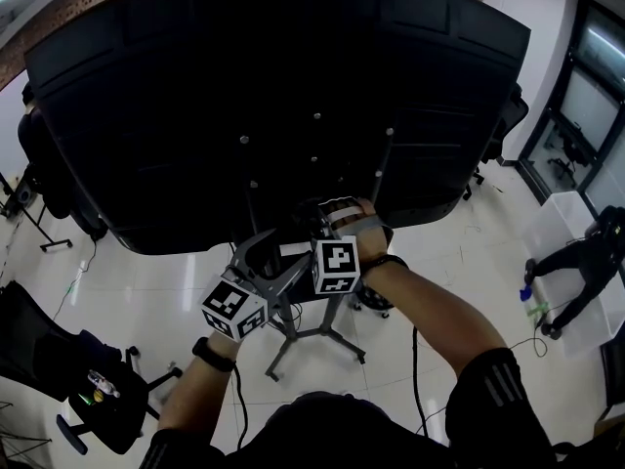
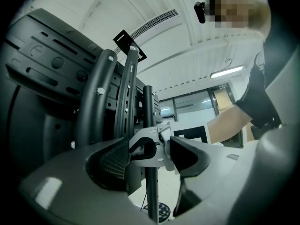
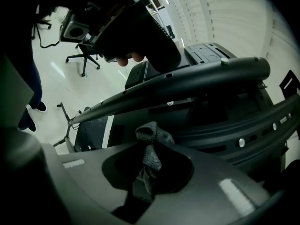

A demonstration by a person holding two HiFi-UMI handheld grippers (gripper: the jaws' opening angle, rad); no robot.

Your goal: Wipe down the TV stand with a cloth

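The large black flat-screen television (image 1: 293, 96) filled the far half of the head view, its back panel towards the person. Beneath it the black tubular metal TV stand (image 1: 314, 332) stood on the pale glossy floor (image 1: 439, 262); its curved tubes ran just beyond the right tool, and one thin upright stood close in front of the left tool.

The left hand-held gripper (image 2: 157, 156) had its jaws apart and clamped on nothing, though that upright showed in the gap between them. The right hand-held gripper (image 3: 147, 172) was clenched on a small grey knitted cloth (image 3: 151, 137), which stuck up in a bunch just near the closest tube, not clearly touching it.

Only a small tuft of cloth stood proud, so wiping well likely called for pressing that tuft firmly onto the tube. Long strokes along its length seemed best, with the grip kept tight. The free left tool could probably steady the frame.
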